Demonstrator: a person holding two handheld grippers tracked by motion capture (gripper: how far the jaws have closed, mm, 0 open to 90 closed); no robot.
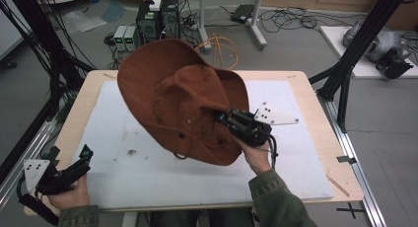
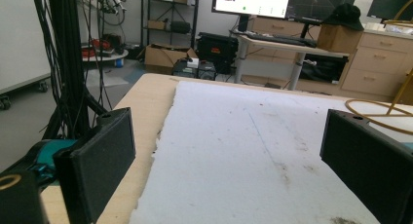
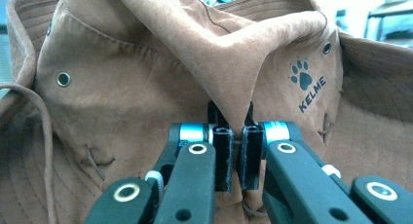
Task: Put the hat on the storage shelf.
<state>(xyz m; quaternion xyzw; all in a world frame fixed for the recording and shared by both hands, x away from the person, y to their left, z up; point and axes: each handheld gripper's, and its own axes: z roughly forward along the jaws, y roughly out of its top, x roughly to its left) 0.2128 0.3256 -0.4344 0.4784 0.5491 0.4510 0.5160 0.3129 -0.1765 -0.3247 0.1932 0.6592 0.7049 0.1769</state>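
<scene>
above the mat (image 1: pixel 148 172), right hand-held gripper (image 1: pixel 224 119) pinches hat (image 1: pixel 172 94).

Light wooden table (image 1: pixel 315 103), stained white foam mat (image 1: pixel 148 158) lying flat on top

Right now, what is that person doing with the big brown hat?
A person is holding up a brown hat with the right gripper. Its jaws are pinched shut on a fold of the hat's cloth, so the hat hangs in the air above the white mat on the table. The left gripper rests open near the table's front left corner, holding nothing.
</scene>
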